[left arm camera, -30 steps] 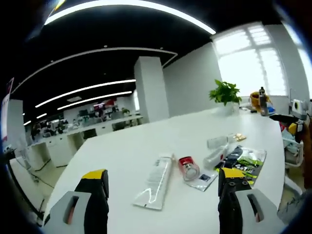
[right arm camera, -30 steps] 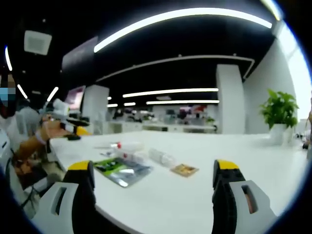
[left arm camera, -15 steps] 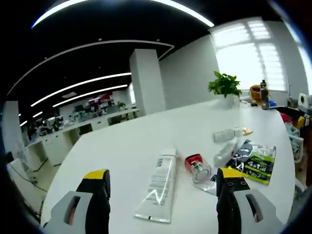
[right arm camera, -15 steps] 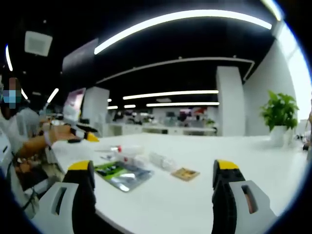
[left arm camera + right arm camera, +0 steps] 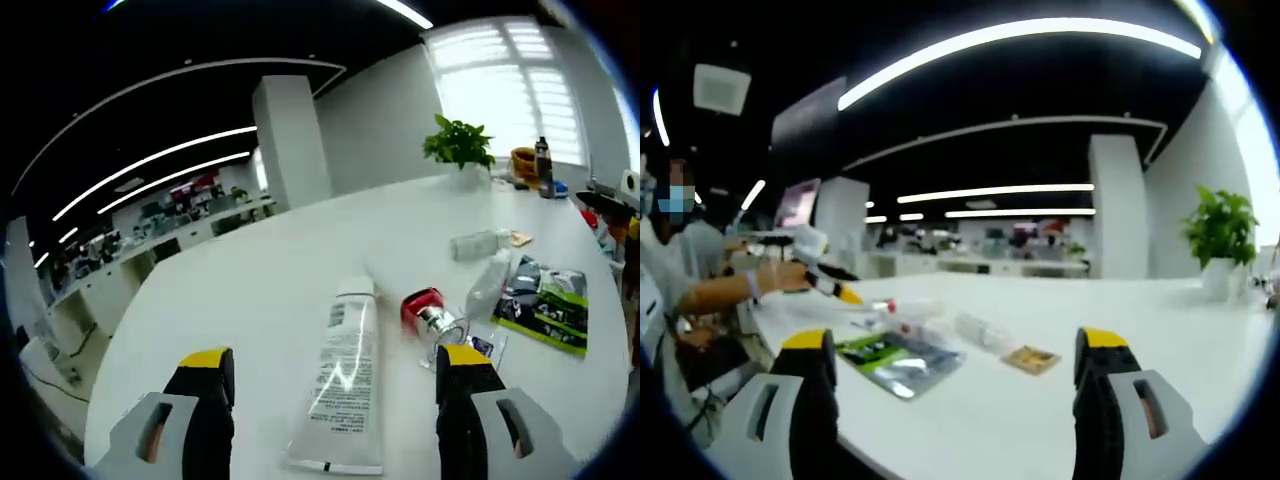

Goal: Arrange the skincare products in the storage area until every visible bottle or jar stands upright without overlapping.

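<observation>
in the left gripper view the left gripper [image 5: 325, 400] hangs over a white table [image 5: 250, 290] with its jaws spread wide and nothing between them; a white tube [image 5: 342, 375] lies flat on the table in the gap between the jaws, its cap end pointing away. just to the right of the tube a small jar with a red lid [image 5: 427, 312] lies on its side, close to the right jaw tip, resting on a clear flat packet [image 5: 480, 345]. beyond it a clear bottle [image 5: 487, 285] lies tipped over, and a second clear bottle [image 5: 478, 243] lies on its side farther back, with a small tan sachet [image 5: 520, 238] just beside it. a green and black pouch [image 5: 545, 305] lies flat at the right, touching the near bottle. a potted plant [image 5: 460, 150] stands at the far edge of the table. in the right gripper view the right gripper [image 5: 952, 390] is also released, jaws wide apart and holding nothing, low over the same table, with the green pouch [image 5: 895, 355], a lying clear bottle [image 5: 983, 332] and the tan sachet [image 5: 1031, 359] ahead of it. at the left a person's hand holds the other gripper [image 5: 825, 280] above the table
</observation>
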Action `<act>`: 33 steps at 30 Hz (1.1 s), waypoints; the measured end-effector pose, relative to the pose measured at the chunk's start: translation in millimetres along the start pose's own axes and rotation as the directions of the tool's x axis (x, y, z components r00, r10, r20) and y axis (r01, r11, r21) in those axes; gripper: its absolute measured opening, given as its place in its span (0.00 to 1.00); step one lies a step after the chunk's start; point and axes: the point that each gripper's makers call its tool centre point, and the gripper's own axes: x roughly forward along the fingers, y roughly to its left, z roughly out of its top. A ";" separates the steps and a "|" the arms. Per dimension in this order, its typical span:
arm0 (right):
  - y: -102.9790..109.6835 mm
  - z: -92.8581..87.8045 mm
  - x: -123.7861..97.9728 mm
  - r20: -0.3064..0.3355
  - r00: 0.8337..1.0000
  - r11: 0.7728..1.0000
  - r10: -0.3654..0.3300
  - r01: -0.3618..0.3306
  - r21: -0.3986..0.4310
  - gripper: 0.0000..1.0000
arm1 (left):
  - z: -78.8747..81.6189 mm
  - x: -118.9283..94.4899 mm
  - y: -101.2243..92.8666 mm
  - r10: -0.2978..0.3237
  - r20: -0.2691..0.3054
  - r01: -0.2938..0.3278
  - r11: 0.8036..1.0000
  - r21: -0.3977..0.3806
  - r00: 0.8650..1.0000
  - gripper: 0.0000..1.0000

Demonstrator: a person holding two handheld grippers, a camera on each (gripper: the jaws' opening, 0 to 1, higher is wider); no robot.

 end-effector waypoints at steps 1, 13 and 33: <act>-1.0 0.0 0.2 0.001 1.000 1.000 -0.003 0.003 0.002 0.98 | -1.6 2.4 0.1 0.003 -0.009 -0.002 1.000 0.004 1.000 0.84; -1.8 -0.7 1.7 0.005 1.000 1.000 -0.003 0.003 0.007 0.97 | -1.4 12.4 -2.3 -0.019 -0.026 0.018 1.000 -0.005 0.999 0.78; -4.3 -3.3 4.5 0.000 1.000 1.000 -0.006 0.006 0.009 0.95 | -4.1 43.8 -10.0 -0.098 -0.205 0.127 0.982 0.138 0.974 0.69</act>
